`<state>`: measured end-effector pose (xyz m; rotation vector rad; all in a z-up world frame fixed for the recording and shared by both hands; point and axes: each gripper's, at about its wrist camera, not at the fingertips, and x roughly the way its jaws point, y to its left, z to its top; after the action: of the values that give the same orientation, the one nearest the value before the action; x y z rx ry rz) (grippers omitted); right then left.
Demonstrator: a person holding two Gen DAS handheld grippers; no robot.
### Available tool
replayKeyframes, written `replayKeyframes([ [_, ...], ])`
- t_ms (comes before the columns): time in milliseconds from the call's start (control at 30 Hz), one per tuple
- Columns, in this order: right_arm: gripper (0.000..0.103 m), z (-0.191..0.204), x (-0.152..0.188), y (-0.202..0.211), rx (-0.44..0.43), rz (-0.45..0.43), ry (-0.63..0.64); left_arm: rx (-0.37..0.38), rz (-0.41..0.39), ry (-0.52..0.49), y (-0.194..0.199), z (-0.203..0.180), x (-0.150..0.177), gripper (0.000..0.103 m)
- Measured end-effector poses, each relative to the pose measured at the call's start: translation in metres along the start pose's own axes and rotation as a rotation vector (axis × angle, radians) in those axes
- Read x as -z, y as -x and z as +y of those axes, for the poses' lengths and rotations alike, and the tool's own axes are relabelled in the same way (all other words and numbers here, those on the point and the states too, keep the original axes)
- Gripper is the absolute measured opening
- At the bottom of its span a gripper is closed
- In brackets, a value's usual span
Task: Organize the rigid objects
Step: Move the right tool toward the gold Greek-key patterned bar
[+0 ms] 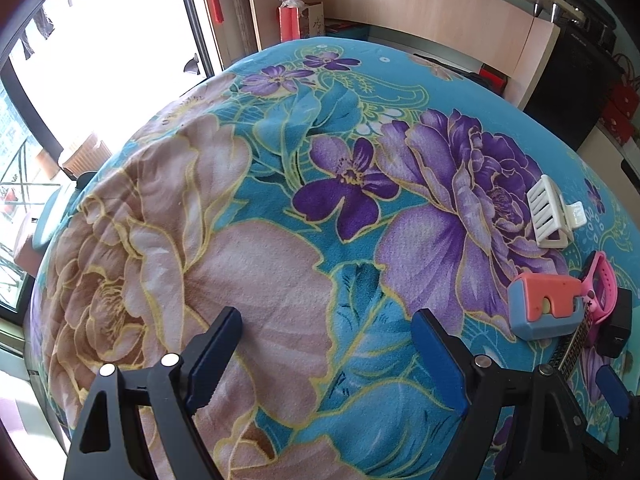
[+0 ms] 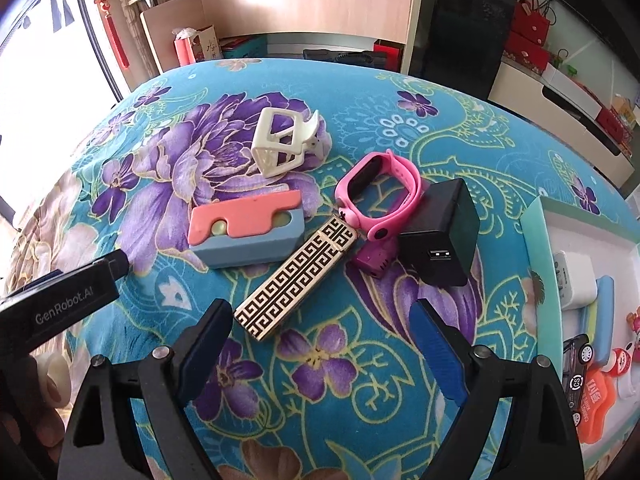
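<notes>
On the floral cloth lie a white hair claw, a pink-and-blue block, a gold-and-black patterned bar, a pink watch band and a black charger. My right gripper is open and empty, just in front of the patterned bar. My left gripper is open and empty over bare cloth; the block, the claw and the watch band lie to its right. The left gripper's body also shows in the right wrist view.
A teal-rimmed white tray at the right holds a white adapter, a toy car, an orange piece and other small items. A wooden headboard-like panel and shelves stand behind the table. A window is at the left.
</notes>
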<state>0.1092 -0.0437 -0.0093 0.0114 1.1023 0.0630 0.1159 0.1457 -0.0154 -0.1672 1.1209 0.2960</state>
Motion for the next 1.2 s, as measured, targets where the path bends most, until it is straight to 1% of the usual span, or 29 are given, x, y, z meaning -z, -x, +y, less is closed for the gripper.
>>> replayKeyframes([
  [200,0.09,-0.007,-0.006,-0.005,0.028,-0.005,-0.049,0.003,0.001,0.001,-0.001,0.001,-0.001,0.089],
  [267,0.09,-0.011,-0.006,-0.003,0.025,-0.013,-0.058,0.002,0.001,0.002,-0.001,0.002,0.0,0.089],
  [367,0.09,-0.017,-0.005,0.001,-0.012,-0.025,-0.051,-0.001,0.002,0.0,-0.001,0.002,0.0,0.091],
  [500,0.09,-0.029,-0.01,0.008,-0.085,-0.048,-0.038,-0.001,0.004,0.0,-0.002,0.002,-0.001,0.092],
  [567,0.09,-0.028,-0.014,0.008,-0.105,-0.055,0.0,-0.001,0.004,-0.001,-0.002,0.002,-0.001,0.092],
  [667,0.09,-0.02,-0.02,0.006,-0.085,-0.058,0.088,0.0,0.006,0.001,-0.002,0.003,-0.001,0.093],
  [867,0.09,0.004,-0.02,0.0,-0.082,-0.075,0.336,-0.005,0.007,0.015,-0.002,0.008,0.0,0.093],
  [1033,0.09,0.01,-0.019,-0.013,-0.116,-0.034,0.471,-0.006,0.008,0.016,-0.002,0.008,0.0,0.093],
  [1100,0.09,0.012,-0.02,-0.018,-0.144,-0.01,0.508,-0.007,0.009,0.013,-0.002,0.008,0.0,0.093],
  [1200,0.09,0.011,-0.021,-0.021,-0.175,0.001,0.564,-0.009,0.009,0.012,-0.002,0.008,-0.001,0.094],
])
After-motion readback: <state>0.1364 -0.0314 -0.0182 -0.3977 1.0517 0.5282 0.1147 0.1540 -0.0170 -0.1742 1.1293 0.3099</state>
